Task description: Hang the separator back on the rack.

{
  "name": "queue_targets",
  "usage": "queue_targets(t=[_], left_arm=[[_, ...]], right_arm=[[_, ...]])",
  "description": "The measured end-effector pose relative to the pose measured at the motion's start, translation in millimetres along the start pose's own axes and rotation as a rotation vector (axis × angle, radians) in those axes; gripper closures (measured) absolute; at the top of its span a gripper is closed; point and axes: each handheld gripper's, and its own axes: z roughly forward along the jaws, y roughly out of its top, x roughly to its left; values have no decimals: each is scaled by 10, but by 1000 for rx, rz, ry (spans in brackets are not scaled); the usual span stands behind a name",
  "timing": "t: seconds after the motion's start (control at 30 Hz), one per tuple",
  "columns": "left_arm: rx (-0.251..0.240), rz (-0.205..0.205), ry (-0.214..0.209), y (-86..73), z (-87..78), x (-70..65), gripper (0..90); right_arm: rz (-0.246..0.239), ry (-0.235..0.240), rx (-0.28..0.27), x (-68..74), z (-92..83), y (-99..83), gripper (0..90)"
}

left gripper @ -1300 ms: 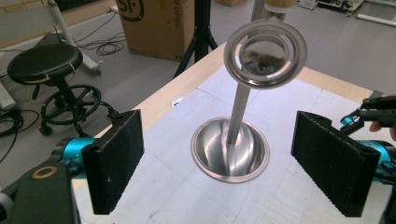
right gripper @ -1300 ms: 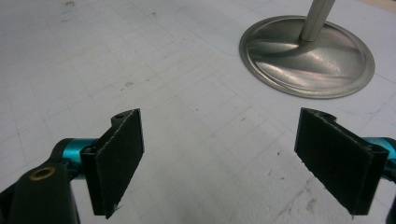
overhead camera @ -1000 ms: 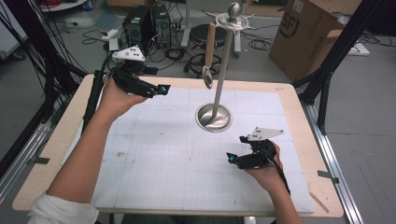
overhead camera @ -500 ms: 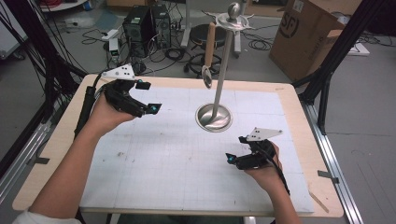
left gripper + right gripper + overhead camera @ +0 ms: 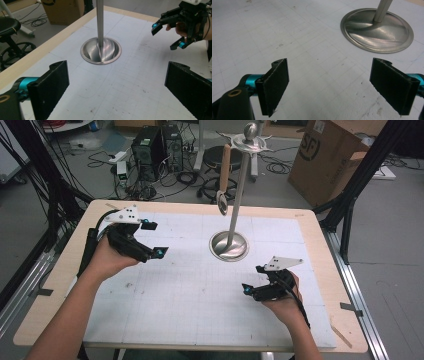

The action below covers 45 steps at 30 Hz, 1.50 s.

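Observation:
A metal stand rises from a round steel base (image 5: 229, 246) at the middle back of the white gridded mat (image 5: 200, 310). From the stand's top hangs a spoon (image 5: 223, 180) with a wooden handle. My left gripper (image 5: 154, 239) hovers open left of the base, its jaws pointing right; in its own view, the open left gripper (image 5: 117, 92) faces the base (image 5: 101, 51) and the pole (image 5: 100, 22). My right gripper (image 5: 252, 280) stands open near the front right, pointing left. Between its wide-apart jaws, the right gripper (image 5: 329, 85) holds nothing, and the base (image 5: 377, 30) lies beyond.
The wooden table edge (image 5: 65, 270) frames the mat. On the floor behind stand a cardboard box (image 5: 330, 155), a black stool (image 5: 220, 157) and computer towers (image 5: 155, 145). Black frame posts (image 5: 350, 195) flank the table. My right gripper (image 5: 167, 35) shows far off in the left gripper view.
My left gripper has drawn back from the far left of the table toward the person and lower over the mat. The right gripper has stayed put.

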Motion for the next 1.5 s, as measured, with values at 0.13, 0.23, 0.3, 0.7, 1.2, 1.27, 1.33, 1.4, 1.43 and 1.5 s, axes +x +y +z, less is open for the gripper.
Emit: queue_targets(t=[0.13,0.23,0.3,0.7,1.2,1.27,1.33,1.4,1.43,1.5], left_arm=[[18,-12,25,-128,23,-24,61],[12,-29,25,-235,37,-31,61],[8,-38,24,-305,42,-48,60],[-21,-71,25,-669,-5,-200,31],[3,-115,-9,-1003,82,-190,17],[-2,-134,-23,-1010,86,-165,17],[-21,-131,-21,-1003,86,-157,17],[-34,-134,-22,-1000,85,-161,17],[-32,-129,-20,-998,85,-167,17],[-27,-122,-24,-999,86,-171,17]], right_arm=[[-7,0,1,-12,3,-4,146],[-11,1,-6,-16,0,-1,145],[-1,2,-5,-21,-8,-6,145],[-9,-1,6,-27,10,-9,145],[-8,1,12,-24,29,-12,145],[-2,6,11,-33,25,-14,145],[-1,5,12,-45,24,-19,145],[-4,2,16,-51,24,-23,145],[-7,-1,15,-48,24,-22,145],[-9,1,16,-34,33,-16,145]])
